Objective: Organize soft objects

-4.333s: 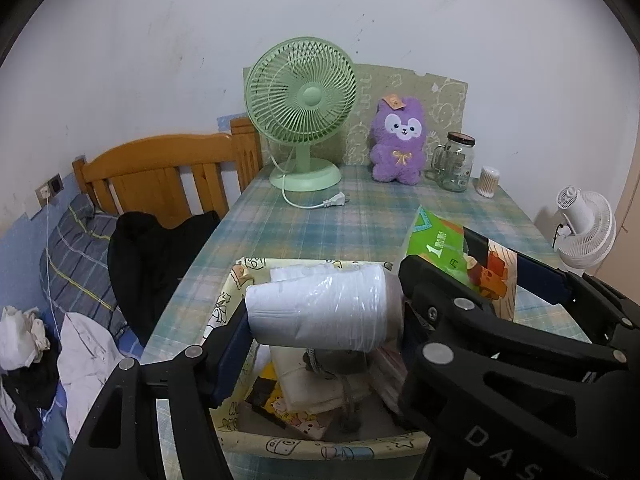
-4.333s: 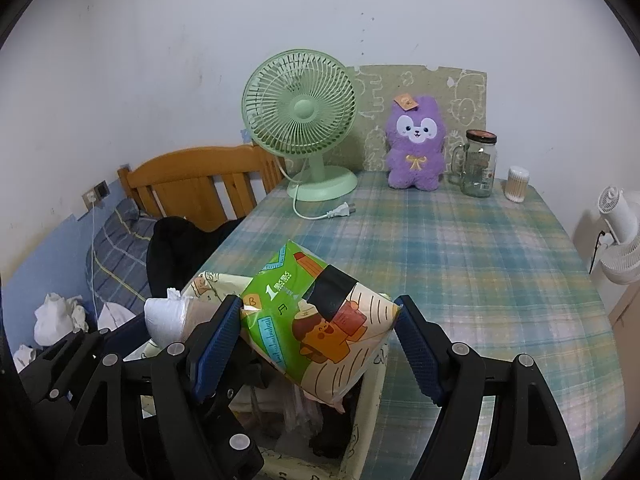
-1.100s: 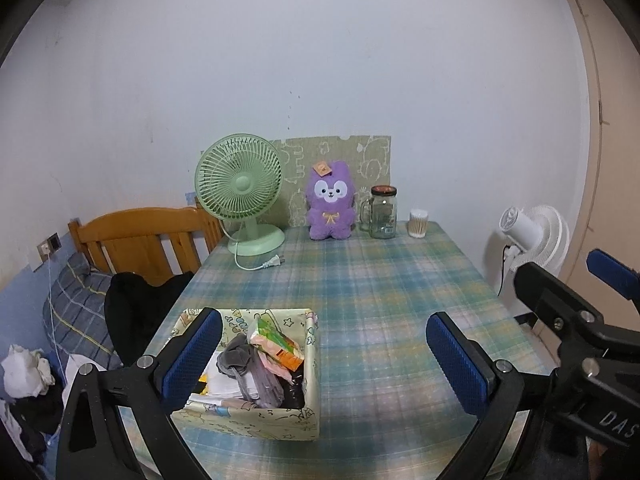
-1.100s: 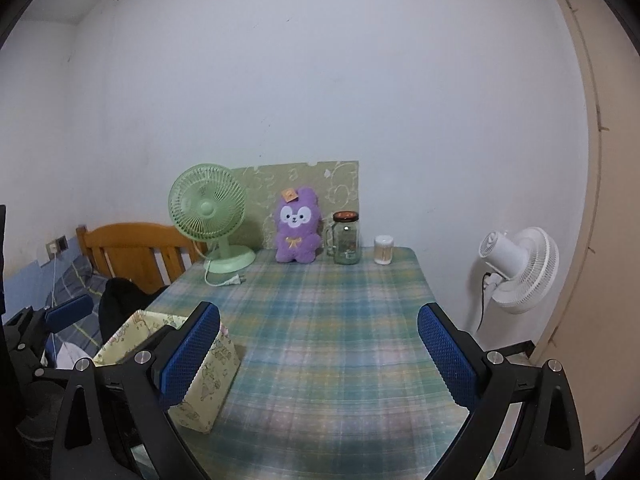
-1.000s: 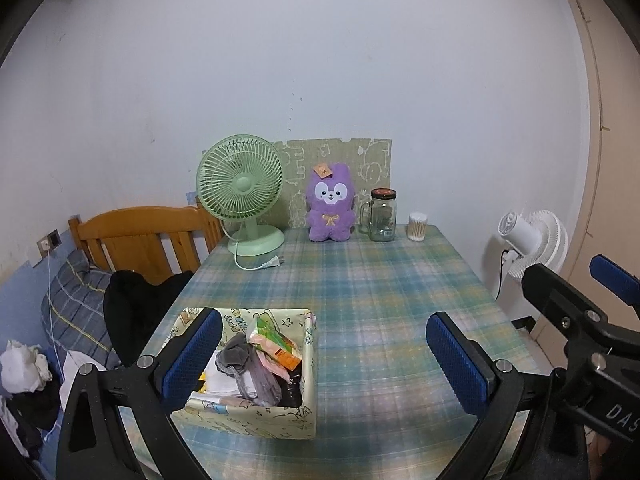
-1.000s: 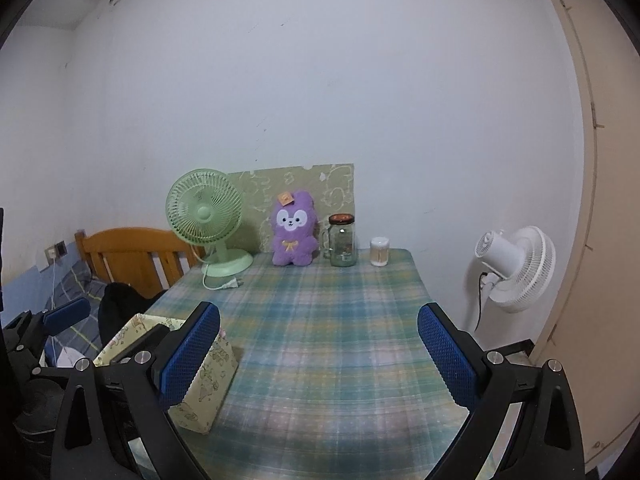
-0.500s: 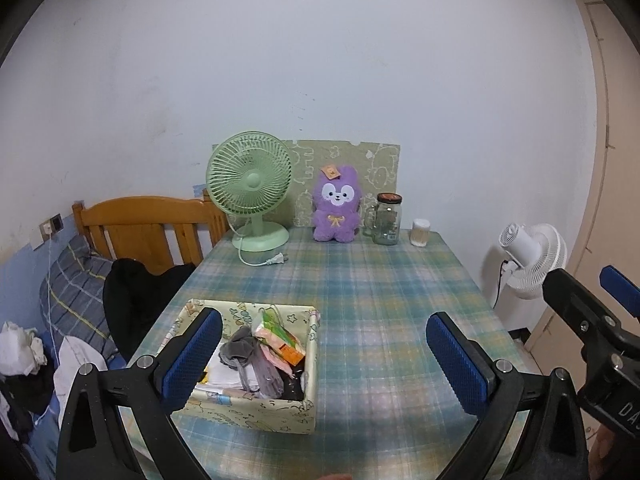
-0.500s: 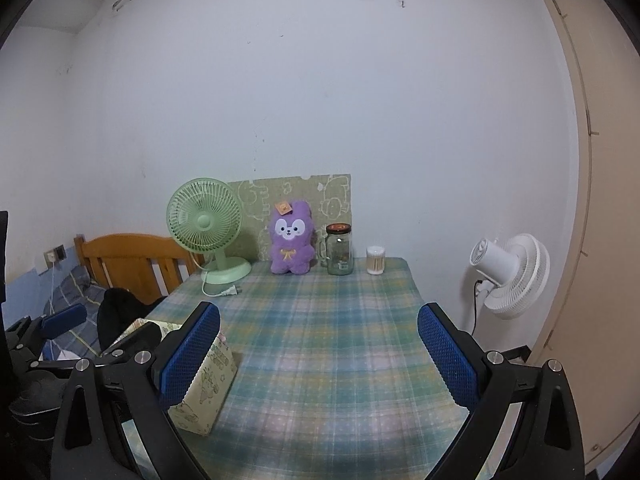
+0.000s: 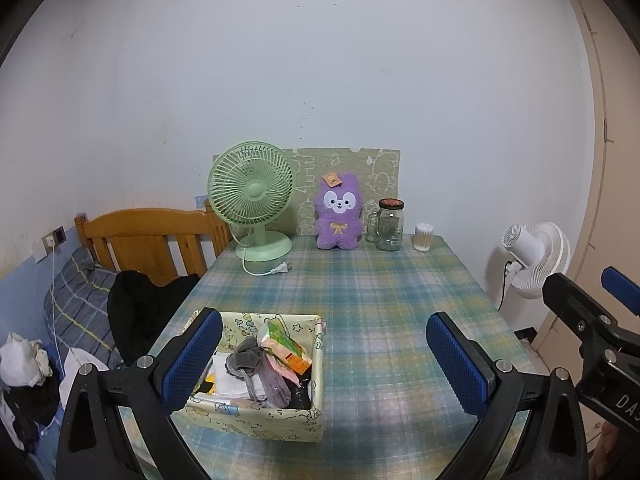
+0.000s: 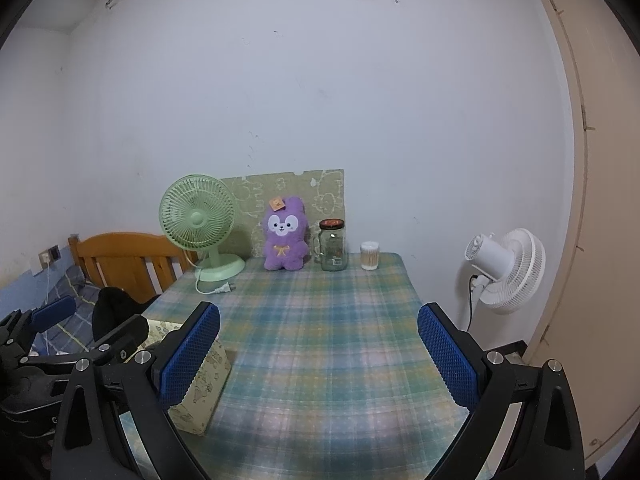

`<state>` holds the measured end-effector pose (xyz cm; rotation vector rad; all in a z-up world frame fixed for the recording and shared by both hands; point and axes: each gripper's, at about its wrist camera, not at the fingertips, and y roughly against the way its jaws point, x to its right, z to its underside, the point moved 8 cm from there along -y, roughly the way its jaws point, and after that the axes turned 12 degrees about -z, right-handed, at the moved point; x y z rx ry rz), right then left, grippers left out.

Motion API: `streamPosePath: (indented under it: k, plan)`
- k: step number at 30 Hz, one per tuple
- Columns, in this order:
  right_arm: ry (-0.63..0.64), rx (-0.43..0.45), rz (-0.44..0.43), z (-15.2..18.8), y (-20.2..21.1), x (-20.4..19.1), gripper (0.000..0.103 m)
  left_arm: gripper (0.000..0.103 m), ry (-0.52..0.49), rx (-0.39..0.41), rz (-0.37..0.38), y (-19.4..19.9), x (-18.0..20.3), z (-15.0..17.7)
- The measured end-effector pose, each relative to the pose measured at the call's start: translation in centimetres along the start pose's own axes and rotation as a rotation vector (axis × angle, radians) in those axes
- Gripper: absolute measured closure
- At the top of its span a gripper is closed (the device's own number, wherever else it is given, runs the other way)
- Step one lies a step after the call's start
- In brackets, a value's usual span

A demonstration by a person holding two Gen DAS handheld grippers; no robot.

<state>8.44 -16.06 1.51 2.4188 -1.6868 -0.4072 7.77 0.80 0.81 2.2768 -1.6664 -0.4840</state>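
Cardboard is all that walls the cream cartoon-printed box (image 9: 256,420) near the table's left front edge, and it is heaped: a grey cloth (image 9: 244,354), a green-and-orange tissue pack (image 9: 286,346) and white folded pieces stand above its rim. I judge a nudge from a finger could tip the pack out or push the box off that edge. The left gripper (image 9: 324,356) gapes wide and holds nothing, its left pad over the box; the right gripper (image 10: 318,352) is equally wide and bare. The green-blue plaid tablecloth (image 9: 380,292) carries, along the white wall, a mint green desk fan (image 9: 252,200), a purple plush bunny (image 9: 339,212), a glass jar (image 9: 389,226) and a small cotton-swab tub (image 9: 423,237). A white floor fan (image 10: 506,270) stands right.
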Motion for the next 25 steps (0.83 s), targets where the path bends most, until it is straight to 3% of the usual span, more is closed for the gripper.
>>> streamPosePath:
  k: [25]
  plan:
    - [-0.029, -0.017, 0.020, -0.1, -1.1, 1.5, 0.002, 0.000, -0.011, 0.018, 0.029, -0.3, 1.0, -0.9]
